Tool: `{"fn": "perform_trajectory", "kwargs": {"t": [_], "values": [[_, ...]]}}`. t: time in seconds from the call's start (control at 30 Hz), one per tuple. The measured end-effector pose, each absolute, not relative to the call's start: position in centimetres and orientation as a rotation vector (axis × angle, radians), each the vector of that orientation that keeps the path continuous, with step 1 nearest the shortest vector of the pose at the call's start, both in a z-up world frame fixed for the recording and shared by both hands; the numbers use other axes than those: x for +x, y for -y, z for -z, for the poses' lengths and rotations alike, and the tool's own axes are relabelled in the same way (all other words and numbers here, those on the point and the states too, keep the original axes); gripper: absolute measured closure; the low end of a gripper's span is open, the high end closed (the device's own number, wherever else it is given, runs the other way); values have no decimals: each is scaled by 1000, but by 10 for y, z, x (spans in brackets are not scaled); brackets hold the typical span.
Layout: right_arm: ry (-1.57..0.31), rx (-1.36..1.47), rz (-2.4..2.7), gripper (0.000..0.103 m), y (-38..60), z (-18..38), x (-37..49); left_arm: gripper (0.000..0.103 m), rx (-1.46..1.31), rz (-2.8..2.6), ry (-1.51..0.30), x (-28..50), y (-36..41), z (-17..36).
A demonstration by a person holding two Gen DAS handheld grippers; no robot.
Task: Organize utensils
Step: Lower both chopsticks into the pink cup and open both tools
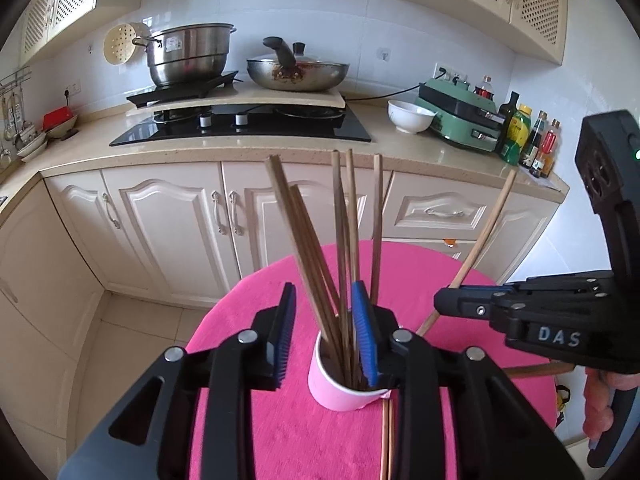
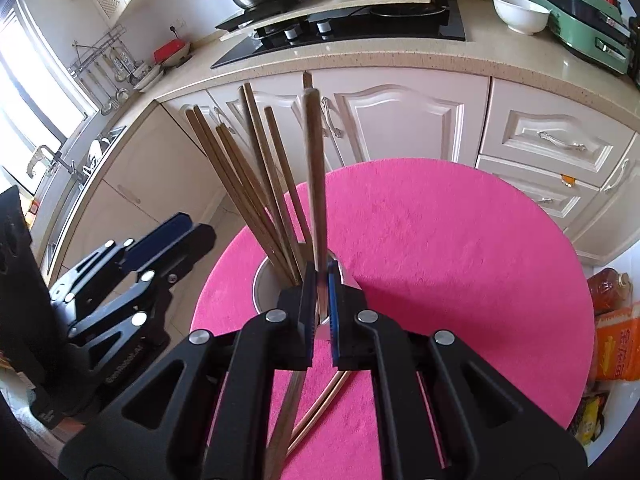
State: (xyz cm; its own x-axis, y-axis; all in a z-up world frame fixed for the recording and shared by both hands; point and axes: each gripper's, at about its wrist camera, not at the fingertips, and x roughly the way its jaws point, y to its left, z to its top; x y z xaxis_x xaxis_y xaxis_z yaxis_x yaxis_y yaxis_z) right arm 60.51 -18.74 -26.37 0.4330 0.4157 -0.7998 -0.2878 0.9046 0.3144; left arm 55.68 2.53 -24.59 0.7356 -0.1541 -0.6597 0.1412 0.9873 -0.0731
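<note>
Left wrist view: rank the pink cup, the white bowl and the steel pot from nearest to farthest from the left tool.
1. pink cup, on the pink table right at the left tool.
2. white bowl, on the counter, right of the stove.
3. steel pot, far left, by the wall.

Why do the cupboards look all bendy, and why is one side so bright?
In both views the fisheye lens curves the cupboards and darkens the corners. In the right wrist view, daylight from the window washes out the left edge, and the chopstick pinched in the right gripper looks blurred up close.
</note>
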Motion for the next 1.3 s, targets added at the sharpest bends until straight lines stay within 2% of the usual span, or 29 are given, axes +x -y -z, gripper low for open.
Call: {"fn": "perform_trajectory", "kwargs": {"t": [0.3,0.73,0.8,0.87,1.3], "values": [[-1047,169,-433,96,190,269,600,73,-9,144,-744,547,-25,241],[-990,289,-446,94,212,238,582,71,8,147,-757,529,-20,236],[-980,306,-448,90,217,233,580,71,9,151,-760,527,-19,235],[-971,311,-447,79,220,231,578,70,11,155,-764,525,-18,235],[-957,299,-435,79,222,233,568,70,11,149,-800,519,-17,242]]}}
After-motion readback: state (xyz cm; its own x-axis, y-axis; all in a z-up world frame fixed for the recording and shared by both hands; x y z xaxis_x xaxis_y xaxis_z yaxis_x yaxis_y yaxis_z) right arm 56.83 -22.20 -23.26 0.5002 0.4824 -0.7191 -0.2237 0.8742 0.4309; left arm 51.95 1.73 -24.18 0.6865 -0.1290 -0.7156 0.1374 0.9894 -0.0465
